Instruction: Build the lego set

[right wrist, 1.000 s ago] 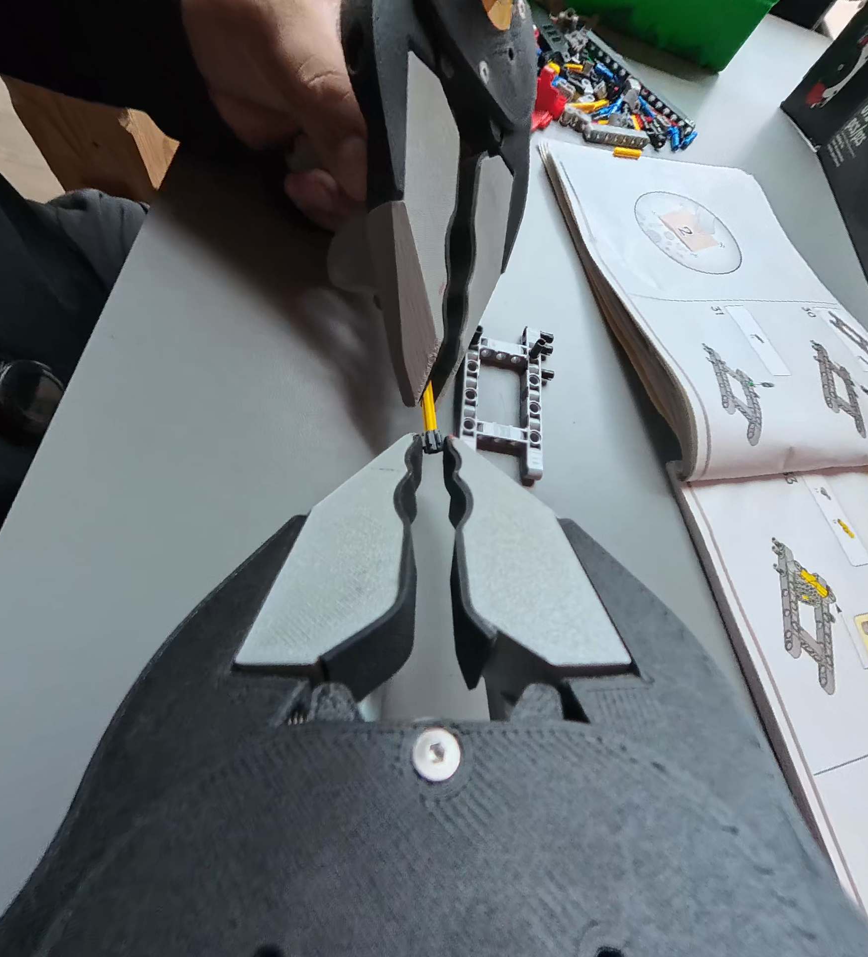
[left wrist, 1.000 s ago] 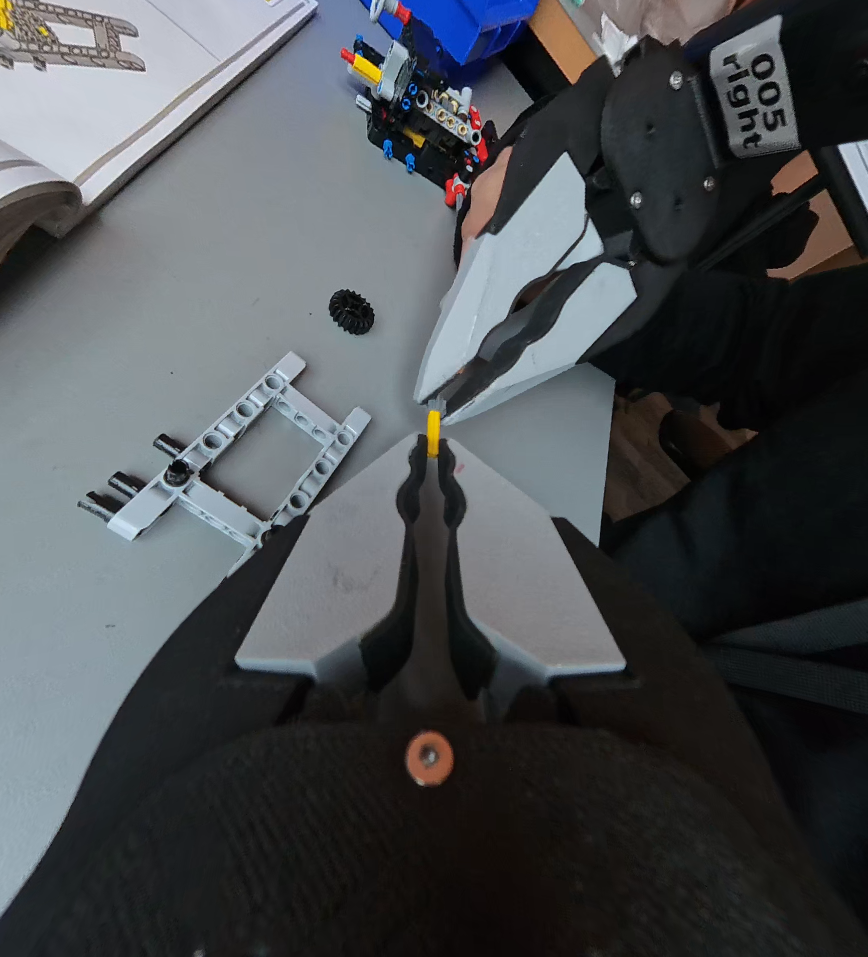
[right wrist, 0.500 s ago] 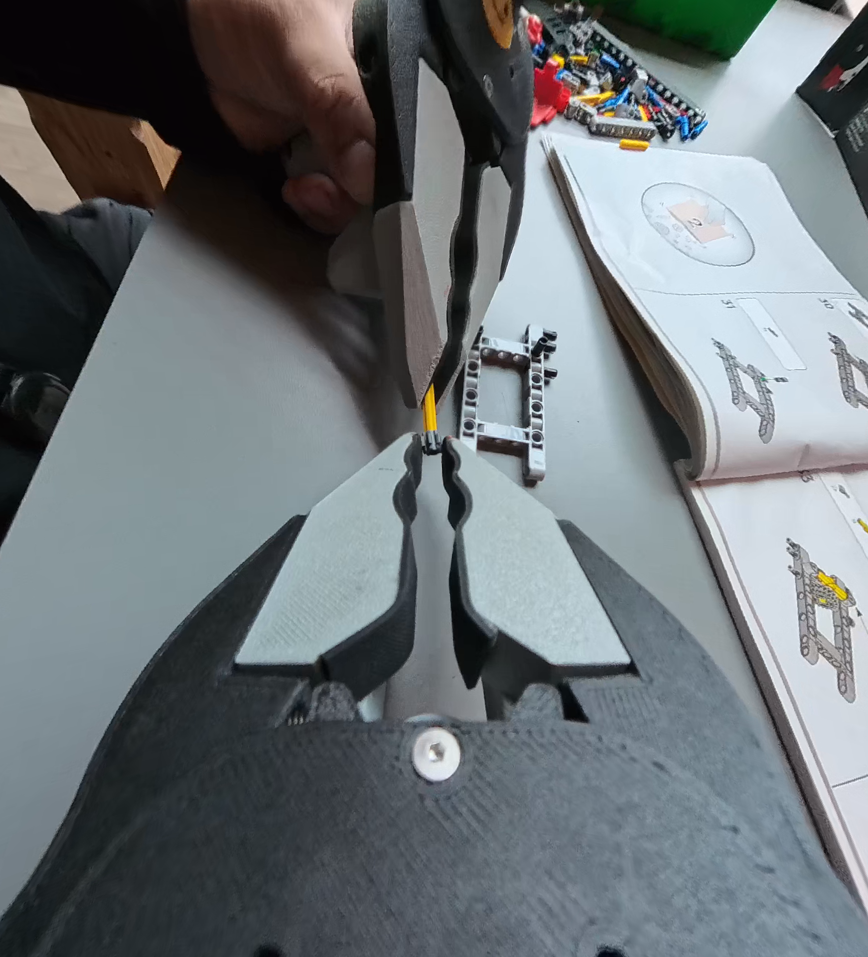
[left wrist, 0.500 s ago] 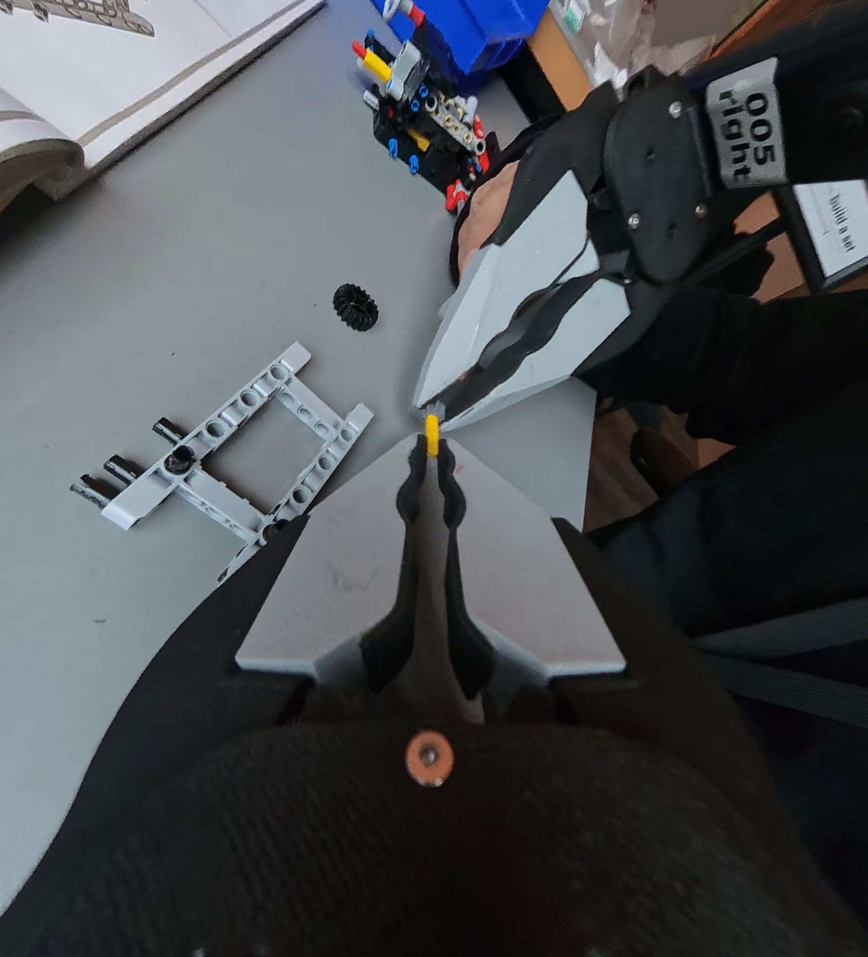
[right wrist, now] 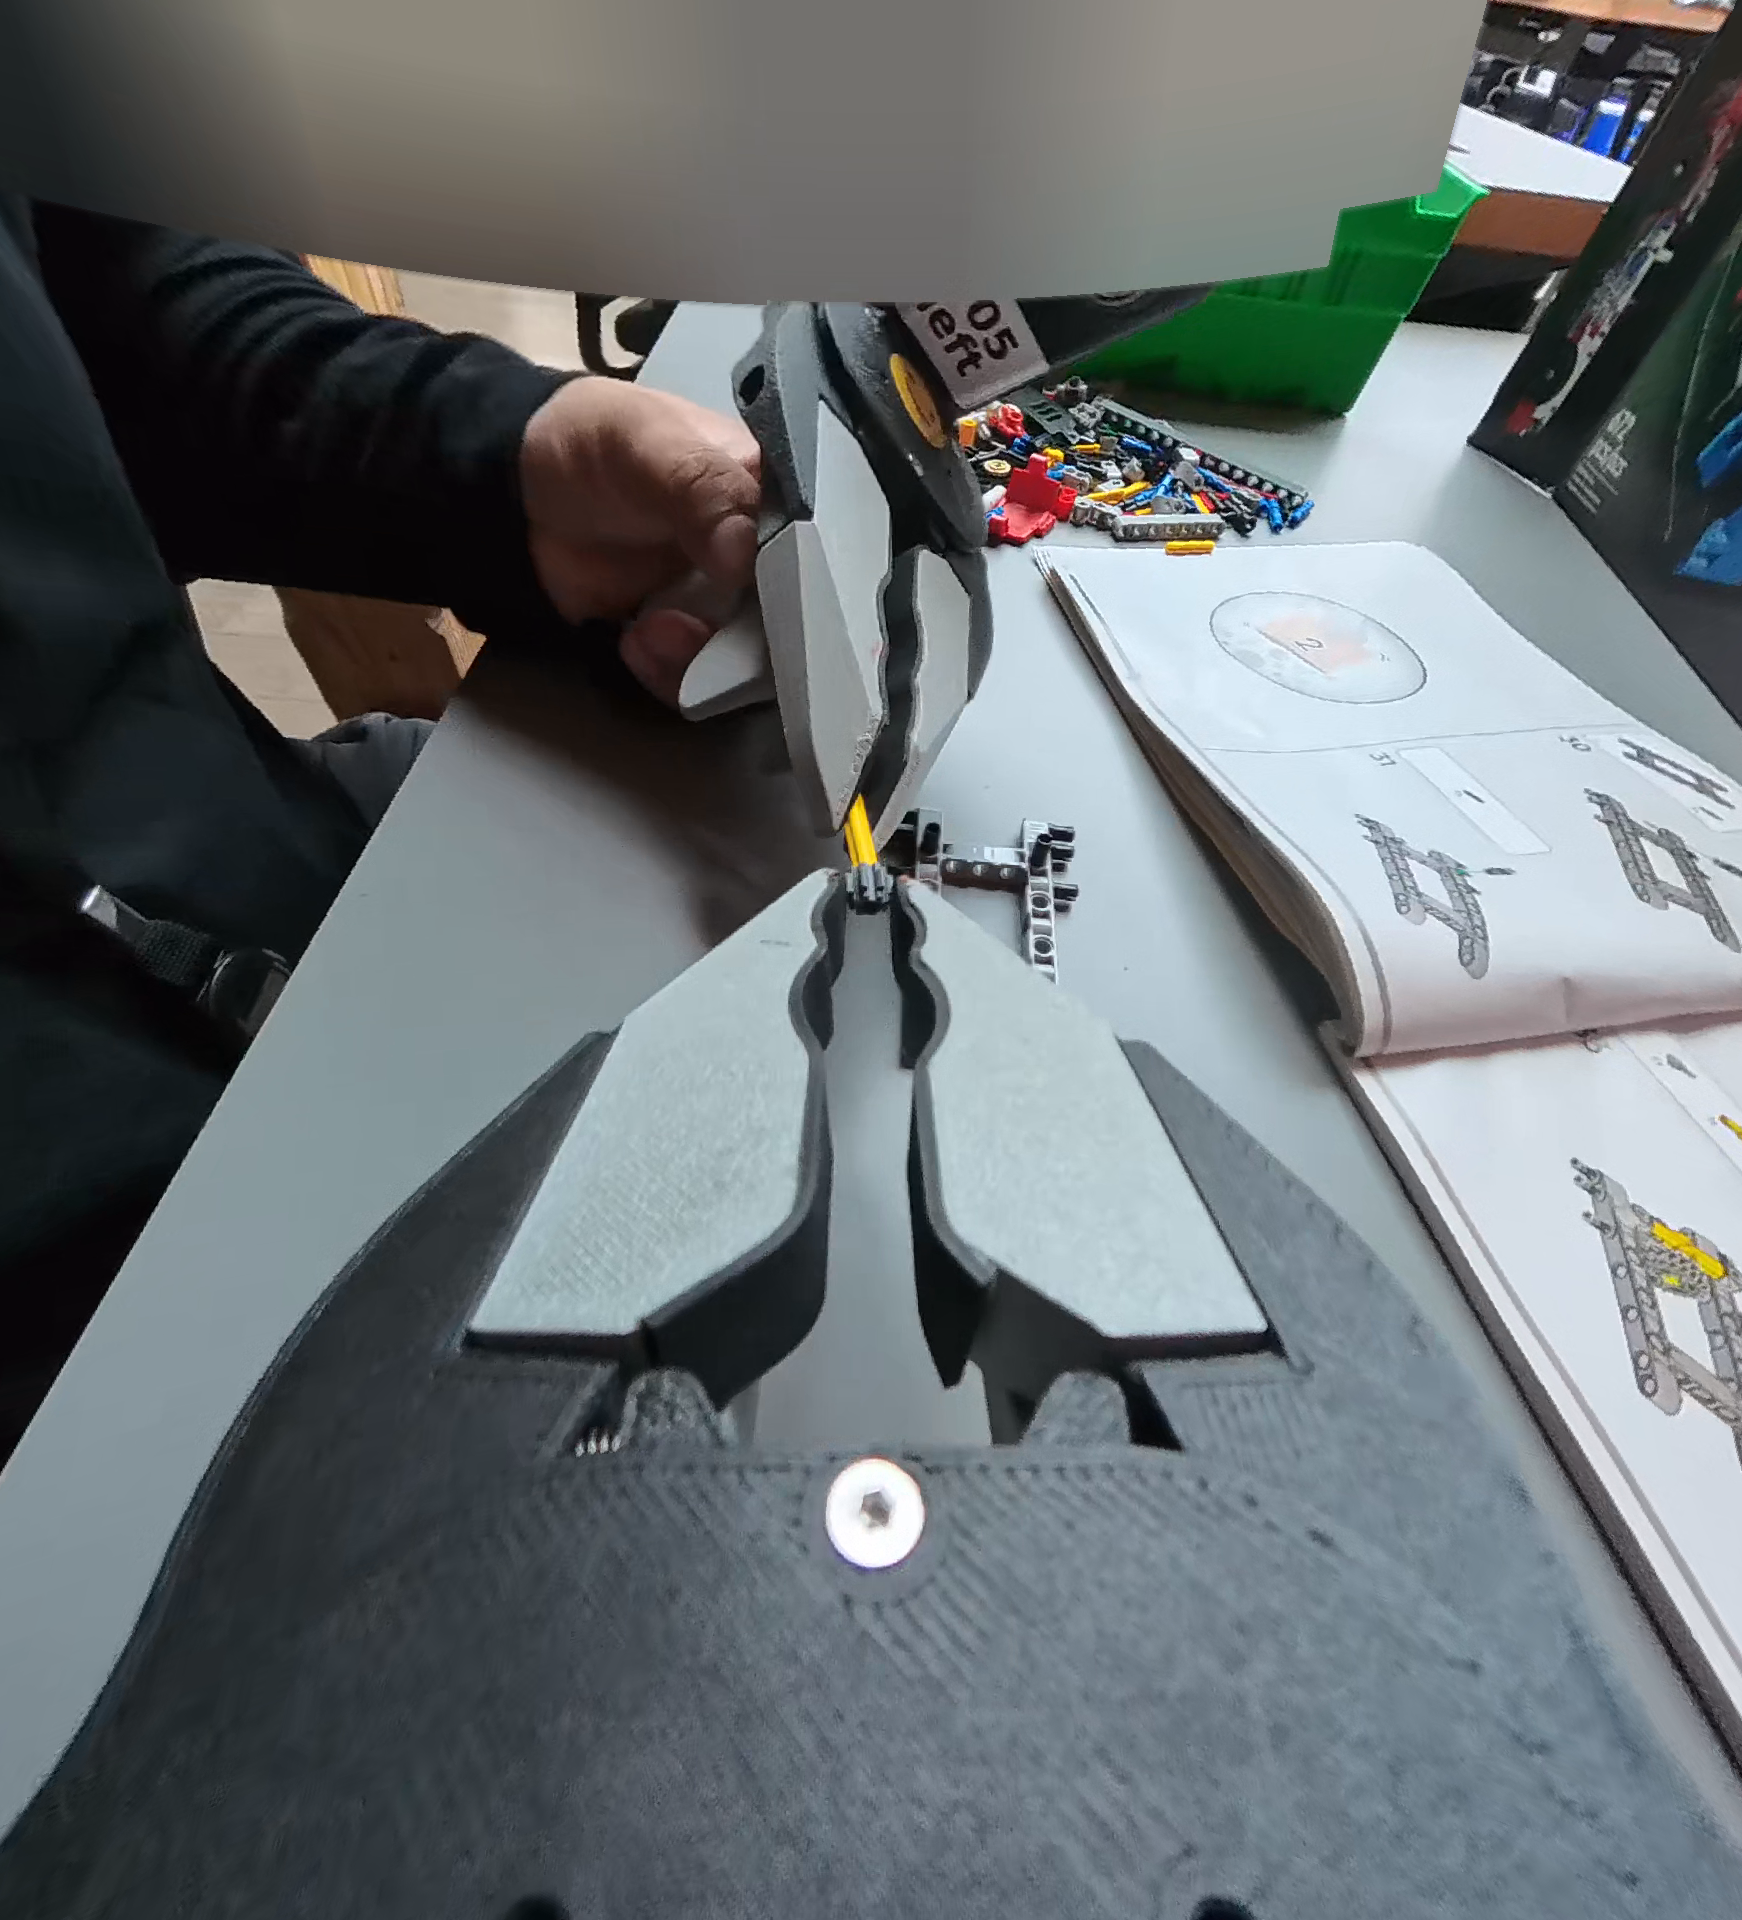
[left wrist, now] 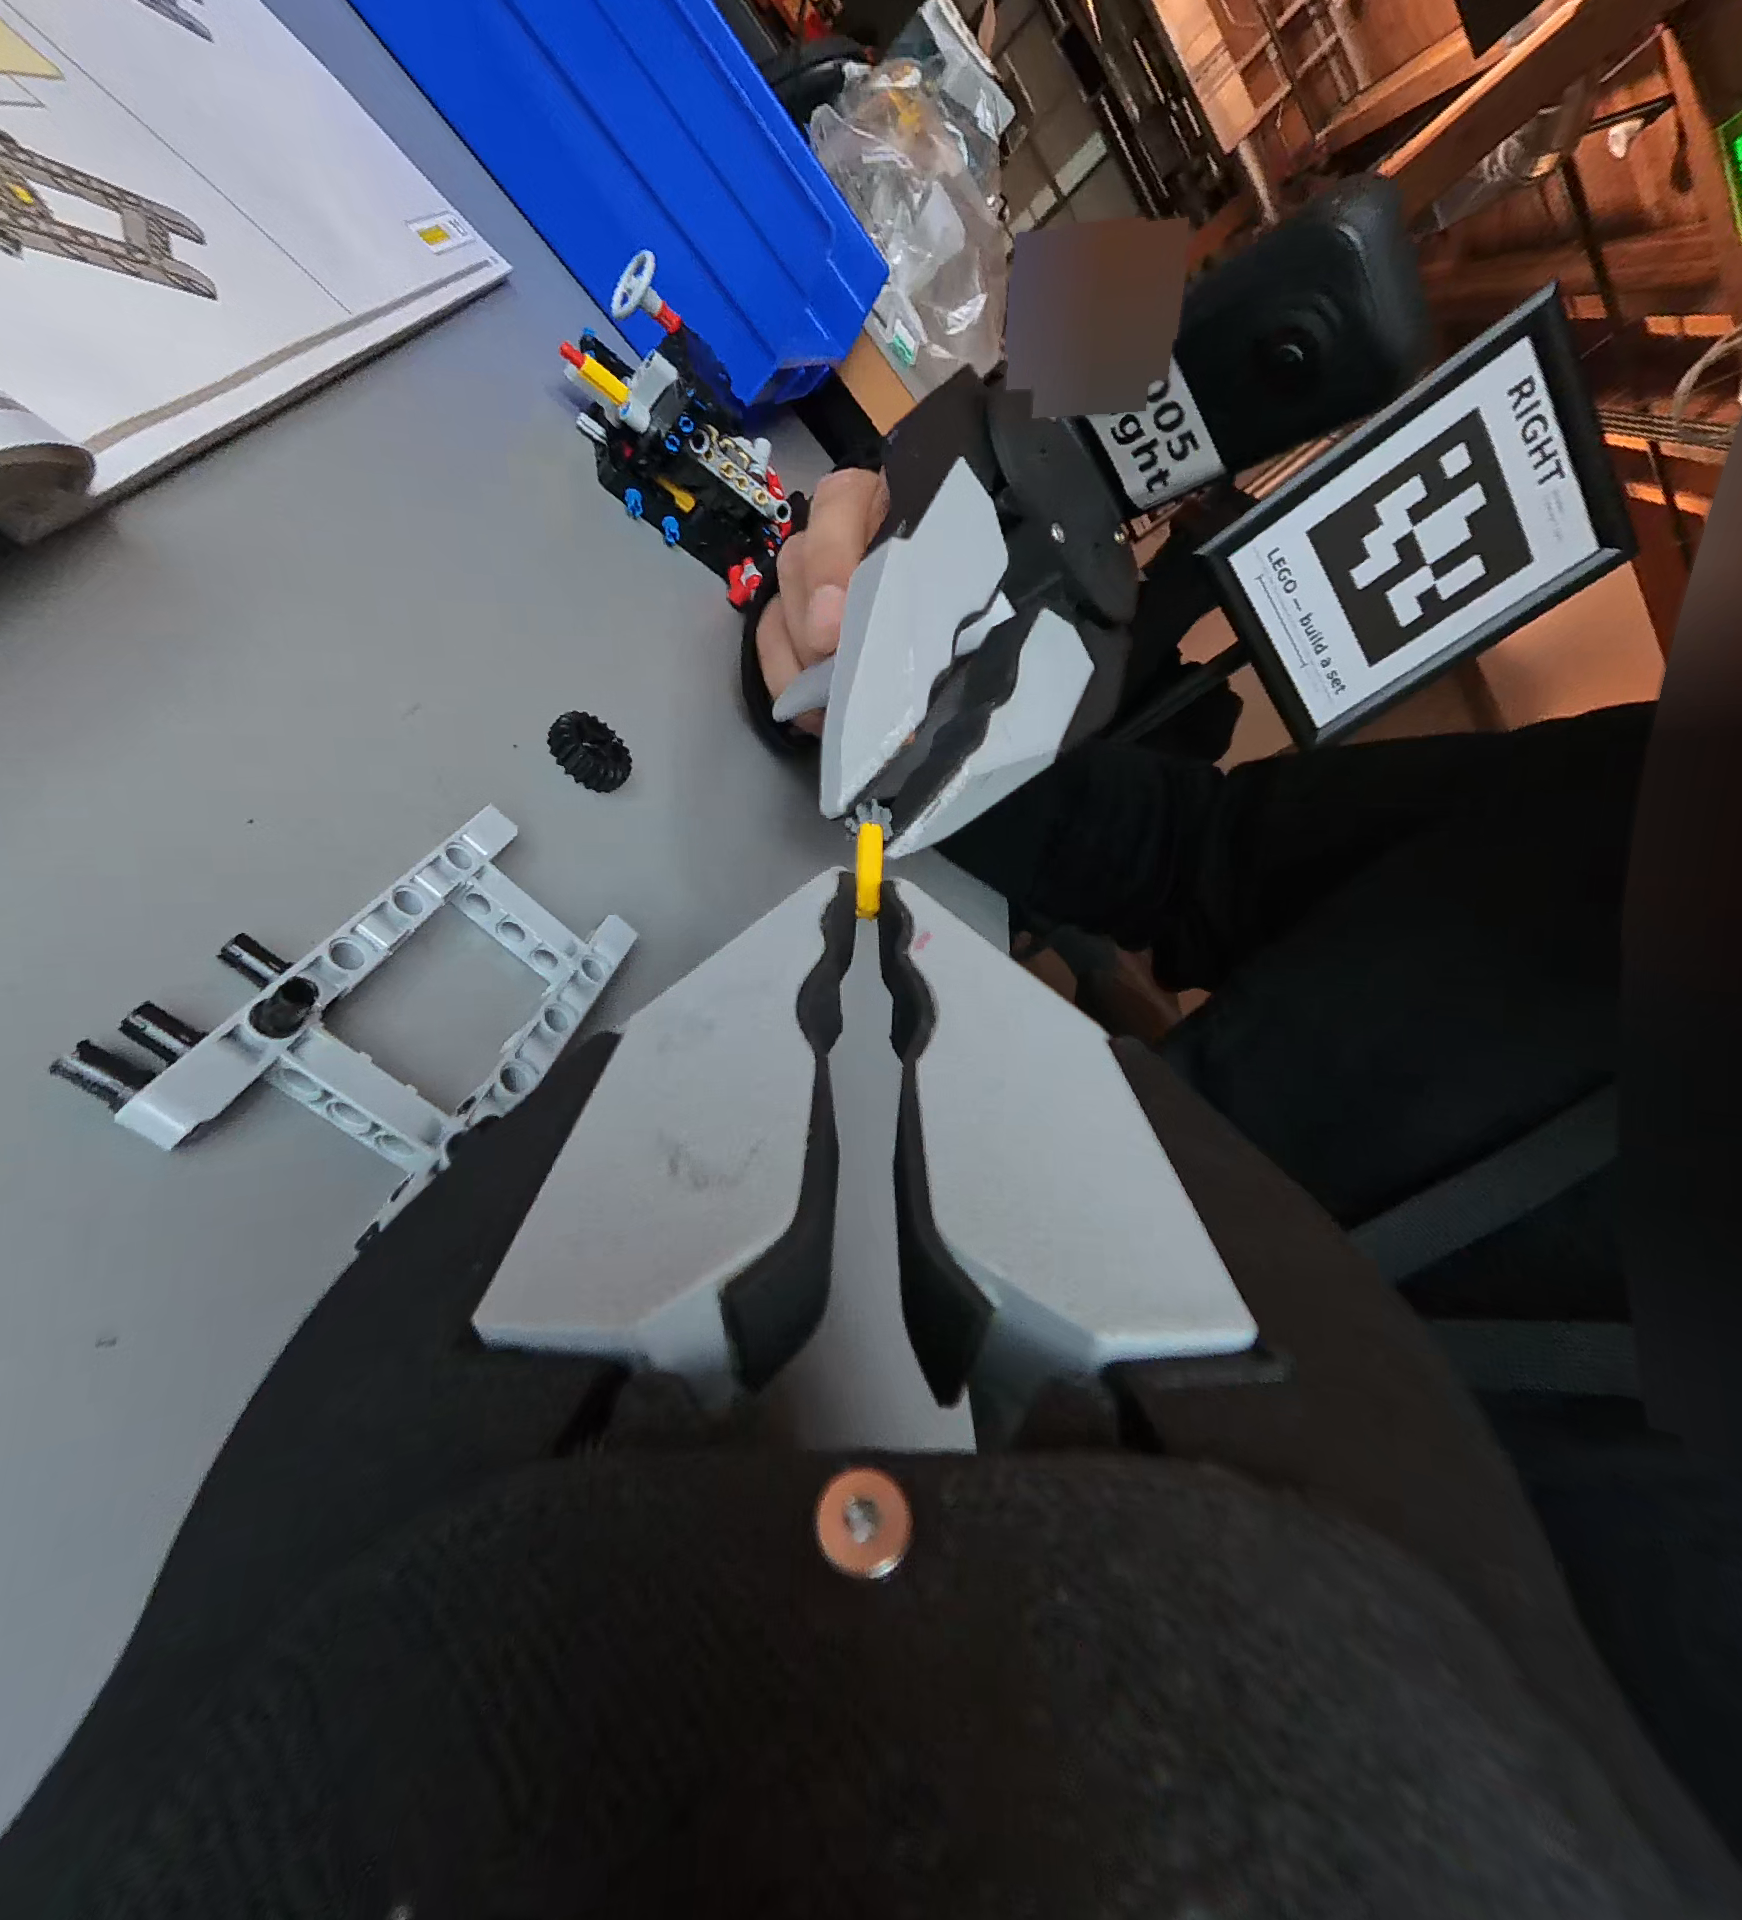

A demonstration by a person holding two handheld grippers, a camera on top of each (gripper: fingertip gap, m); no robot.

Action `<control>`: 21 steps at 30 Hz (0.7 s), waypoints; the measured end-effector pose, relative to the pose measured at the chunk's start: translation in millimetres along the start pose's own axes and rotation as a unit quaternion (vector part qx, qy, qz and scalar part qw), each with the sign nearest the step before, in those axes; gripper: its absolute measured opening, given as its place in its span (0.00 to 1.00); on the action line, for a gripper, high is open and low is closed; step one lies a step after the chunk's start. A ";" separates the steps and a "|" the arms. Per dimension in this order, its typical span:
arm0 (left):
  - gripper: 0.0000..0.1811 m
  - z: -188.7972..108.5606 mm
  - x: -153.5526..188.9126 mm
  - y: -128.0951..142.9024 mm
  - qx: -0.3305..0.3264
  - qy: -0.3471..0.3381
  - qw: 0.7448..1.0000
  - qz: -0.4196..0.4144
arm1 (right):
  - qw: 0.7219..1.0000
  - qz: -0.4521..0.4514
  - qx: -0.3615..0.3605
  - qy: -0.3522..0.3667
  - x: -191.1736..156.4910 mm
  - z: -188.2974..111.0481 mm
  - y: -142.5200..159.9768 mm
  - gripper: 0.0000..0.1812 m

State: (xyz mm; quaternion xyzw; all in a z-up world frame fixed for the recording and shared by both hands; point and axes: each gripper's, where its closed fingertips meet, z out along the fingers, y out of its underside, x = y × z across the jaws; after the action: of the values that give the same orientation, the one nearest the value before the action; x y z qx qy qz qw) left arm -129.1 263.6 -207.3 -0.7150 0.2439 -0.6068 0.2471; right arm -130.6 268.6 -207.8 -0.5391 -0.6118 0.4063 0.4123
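Left claw (left wrist: 867, 902): pinched on one end of a yellow axle (left wrist: 868, 871), held up over the worktop (left wrist: 223, 675) edge.
Right claw (right wrist: 869, 896): pinched on a small dark connector (right wrist: 868, 890) at the axle's other end; the two tips nearly meet.
Step in hand: likely pushing the connector onto the axle; whether it is fully seated I cannot tell.
Done so far: a grey ladder frame (left wrist: 399, 987) with black pins lies flat on the worktop, beside the left claw; a bigger black sub-build (left wrist: 685, 462) stands further off.
Left to do: much, judging by the spare parts; the axle is not yet in the frame, and a black gear (left wrist: 589, 748) lies loose near it.
Manual (right wrist: 1418, 790): open on the worktop, next to the frame.
Blue bin (left wrist: 659, 156): behind the sub-build; contents hidden.
Green bin (right wrist: 1293, 312): at the far end; contents not visible.
Loose pile (right wrist: 1127, 478): mixed small parts on the worktop before the green bin, not inside it.
Box (right wrist: 1719, 343): standing upright past the manual.
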 end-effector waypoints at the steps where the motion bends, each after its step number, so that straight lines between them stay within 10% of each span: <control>1: 0.01 0.2 0.6 0.6 -0.002 0.001 1.000 0.002 | 1.000 -0.005 -0.001 0.000 -0.7 -0.3 -0.1 0.03; 21: 0.01 8.4 4.4 20.6 -0.078 0.031 0.996 -0.025 | 0.993 -0.102 -0.052 0.012 -12.4 -1.7 6.8 0.03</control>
State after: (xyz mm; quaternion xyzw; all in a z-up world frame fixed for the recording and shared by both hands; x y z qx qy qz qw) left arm -121.2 245.6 -218.5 -0.7188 0.2802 -0.6139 0.1673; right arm -125.9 256.9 -214.5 -0.4997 -0.6789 0.3229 0.4303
